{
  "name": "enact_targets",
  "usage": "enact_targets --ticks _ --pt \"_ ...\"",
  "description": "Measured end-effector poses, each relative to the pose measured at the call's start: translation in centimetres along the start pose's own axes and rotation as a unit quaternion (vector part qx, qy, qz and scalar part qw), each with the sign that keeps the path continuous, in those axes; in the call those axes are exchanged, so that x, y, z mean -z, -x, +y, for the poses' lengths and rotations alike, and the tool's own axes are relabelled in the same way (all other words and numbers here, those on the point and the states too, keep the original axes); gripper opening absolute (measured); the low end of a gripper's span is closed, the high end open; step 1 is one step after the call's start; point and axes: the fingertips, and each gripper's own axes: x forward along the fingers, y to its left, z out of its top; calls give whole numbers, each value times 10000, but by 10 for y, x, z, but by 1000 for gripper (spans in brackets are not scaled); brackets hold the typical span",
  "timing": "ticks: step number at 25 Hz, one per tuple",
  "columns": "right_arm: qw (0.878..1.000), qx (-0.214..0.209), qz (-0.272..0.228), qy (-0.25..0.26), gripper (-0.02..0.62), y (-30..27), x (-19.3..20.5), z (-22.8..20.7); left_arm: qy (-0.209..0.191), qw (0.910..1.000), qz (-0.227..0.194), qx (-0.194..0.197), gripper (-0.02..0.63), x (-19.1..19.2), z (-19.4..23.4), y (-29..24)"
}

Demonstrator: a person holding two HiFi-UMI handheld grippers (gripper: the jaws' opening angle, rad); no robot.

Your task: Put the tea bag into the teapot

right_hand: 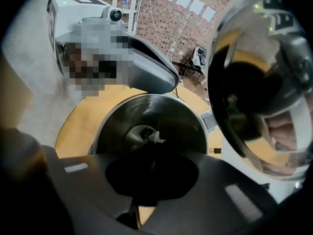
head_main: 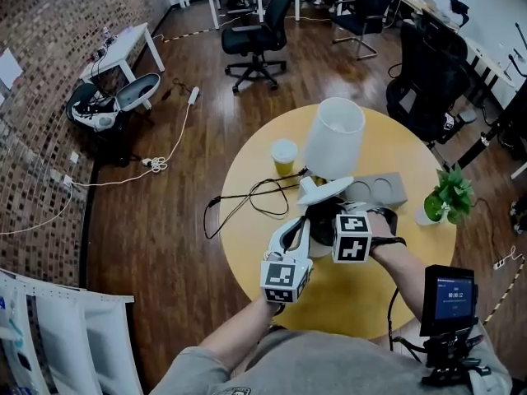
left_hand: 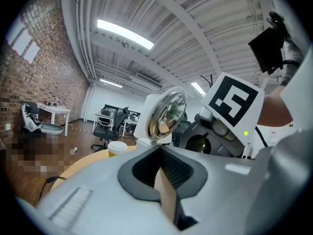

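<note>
The teapot (head_main: 323, 230) is a dark round pot near the middle of the round yellow table (head_main: 247, 229), with its hinged lid (head_main: 325, 189) tipped up. My right gripper (head_main: 331, 220) hangs over the mouth. In the right gripper view its jaws (right_hand: 149, 148) are nearly together, with the white crumpled tea bag (right_hand: 155, 137) at their tips above the pot's dark inside (right_hand: 181, 126). The lid's shiny underside (right_hand: 254, 82) stands to the right. My left gripper (head_main: 303, 225) sits against the pot's left side, shut (left_hand: 164, 180) on a flat tan piece (left_hand: 165, 197) that I cannot identify.
A tall white container (head_main: 333, 138) stands behind the pot, with a paper cup (head_main: 283, 156) to its left. A grey tray with round hollows (head_main: 380, 189) and a small potted plant (head_main: 449, 196) are on the right. A black cable (head_main: 247, 196) loops over the table's left edge.
</note>
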Motion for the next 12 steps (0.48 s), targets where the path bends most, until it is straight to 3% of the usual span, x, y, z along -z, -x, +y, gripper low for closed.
enact_targets --ticks 12 --pt "9999 -38 -107 -120 46 1 -1 0 11 10000 0 -71 2 1 3 6"
